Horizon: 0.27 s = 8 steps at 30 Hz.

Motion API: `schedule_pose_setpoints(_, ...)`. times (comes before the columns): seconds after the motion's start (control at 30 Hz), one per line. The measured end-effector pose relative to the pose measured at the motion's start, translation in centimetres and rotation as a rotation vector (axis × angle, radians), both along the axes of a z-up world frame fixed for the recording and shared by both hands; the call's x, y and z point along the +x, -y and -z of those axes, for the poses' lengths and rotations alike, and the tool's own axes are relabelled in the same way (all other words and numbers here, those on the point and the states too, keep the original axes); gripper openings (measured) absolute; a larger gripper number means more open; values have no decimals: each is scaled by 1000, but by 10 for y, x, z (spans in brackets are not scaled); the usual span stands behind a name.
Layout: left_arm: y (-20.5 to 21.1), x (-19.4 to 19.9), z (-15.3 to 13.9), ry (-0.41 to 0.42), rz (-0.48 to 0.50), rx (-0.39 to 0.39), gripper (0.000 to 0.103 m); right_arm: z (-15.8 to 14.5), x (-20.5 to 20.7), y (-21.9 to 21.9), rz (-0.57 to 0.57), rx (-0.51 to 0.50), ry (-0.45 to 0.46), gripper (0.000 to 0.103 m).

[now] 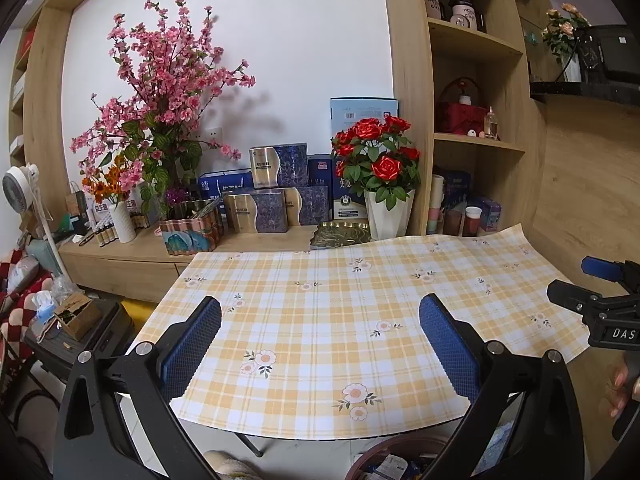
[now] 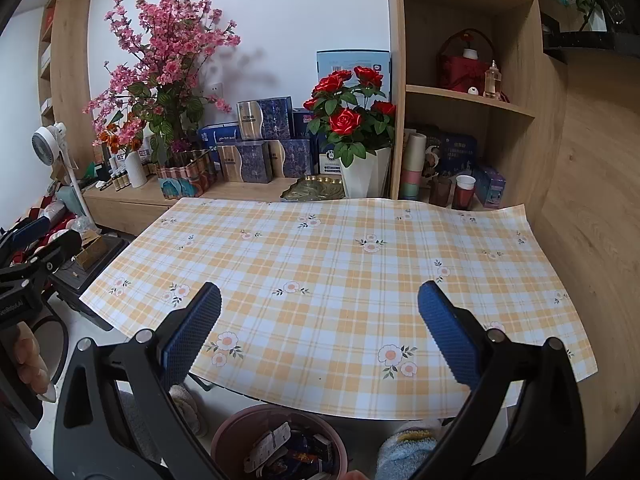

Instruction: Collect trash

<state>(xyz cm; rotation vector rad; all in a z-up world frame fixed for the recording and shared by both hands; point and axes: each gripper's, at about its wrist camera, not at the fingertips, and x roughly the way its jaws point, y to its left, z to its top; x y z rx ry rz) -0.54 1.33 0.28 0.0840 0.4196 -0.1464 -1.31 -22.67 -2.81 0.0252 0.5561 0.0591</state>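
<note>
Wood-panelled shelving and a white wall frame a folding table spread with a yellow-and-white checked floral cloth [image 2: 320, 280], bare of any litter. The trash sits below the table's near edge, in a round pinkish-brown plastic bin [image 2: 228, 436] on the floor, holding crumpled wrappers and packets [image 2: 288, 452]; in the left wrist view only the bin's rim [image 1: 384, 446] shows.

Both handheld claws hover above the table's near edge with nothing between their blue textured pads. The left gripper [image 1: 320, 344] stands wide apart and empty, as does the right gripper [image 2: 320, 336], and each is seen from the side in the other's camera.

With the tabletop apparently cleared, the job looks close to done, and the risks lie around the bin. A gripper swung low past the table's near edge could catch the loose, overhanging cloth and drag it off. A knock to the light bin could tip its wrappers back onto the floor. Reaching beyond the table's far edge could topple the white vase of red roses [image 2: 352, 120].

Counted: two grippers, one table, one bin, one rose vase, one tall pink blossom arrangement [image 2: 168, 52] at the table's far left, and one white fan [image 2: 50, 142] farther left.
</note>
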Motion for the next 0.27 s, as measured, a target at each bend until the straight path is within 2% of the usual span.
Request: schedule_pose_setpoints(0.27, -2, 0, 3, -7, -11, 12, 97, 2, -2, -1, 1, 0, -2, 97)
